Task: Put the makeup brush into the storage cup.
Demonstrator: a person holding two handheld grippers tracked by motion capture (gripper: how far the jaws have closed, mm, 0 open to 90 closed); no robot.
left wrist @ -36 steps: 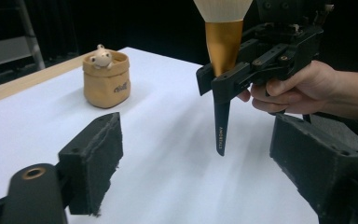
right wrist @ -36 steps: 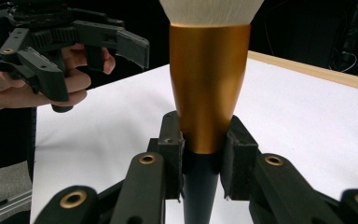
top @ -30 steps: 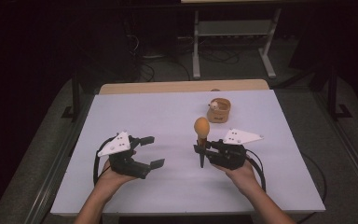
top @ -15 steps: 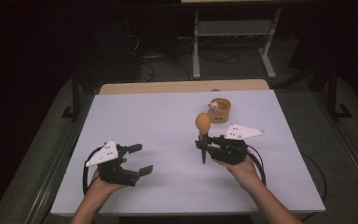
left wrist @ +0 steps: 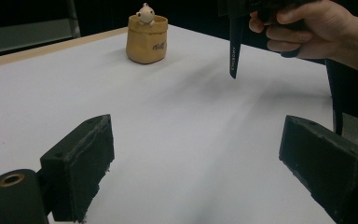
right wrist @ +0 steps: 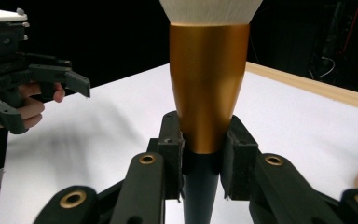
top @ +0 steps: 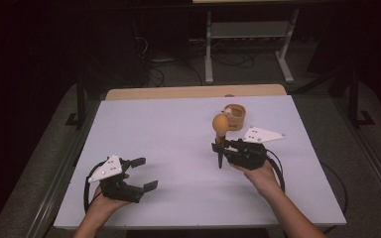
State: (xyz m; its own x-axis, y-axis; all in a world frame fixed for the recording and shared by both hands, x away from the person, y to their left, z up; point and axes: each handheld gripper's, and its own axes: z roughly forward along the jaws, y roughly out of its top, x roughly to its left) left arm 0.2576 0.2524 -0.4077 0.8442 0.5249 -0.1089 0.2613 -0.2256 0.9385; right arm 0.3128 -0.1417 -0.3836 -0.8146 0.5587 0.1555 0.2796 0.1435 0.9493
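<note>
My right gripper (top: 218, 147) is shut on a brush (top: 220, 124), which stands upright right of the table's middle. The brush has a gold ferrule (right wrist: 208, 70), pale bristles on top and a black handle (left wrist: 235, 46) that points down above the white table (top: 168, 129). The pads clamp it where the ferrule meets the handle. My left gripper (top: 146, 173) is near the front left edge. Its jaws have just been opening and stand wide apart (left wrist: 196, 163), with only bare tabletop between them. A small tan pot (top: 235, 115) with a little pale figure inside (left wrist: 145, 13) stands behind the brush.
A wooden strip (top: 193, 92) runs along the table's far edge. Behind it, on the dark floor, stand a metal frame (top: 248, 44) and cables. A cable (top: 278, 171) loops beside the right hand.
The left hand has drawn back toward the front left corner of the table and sunk a little. The right hand and the brush have stayed in place.
</note>
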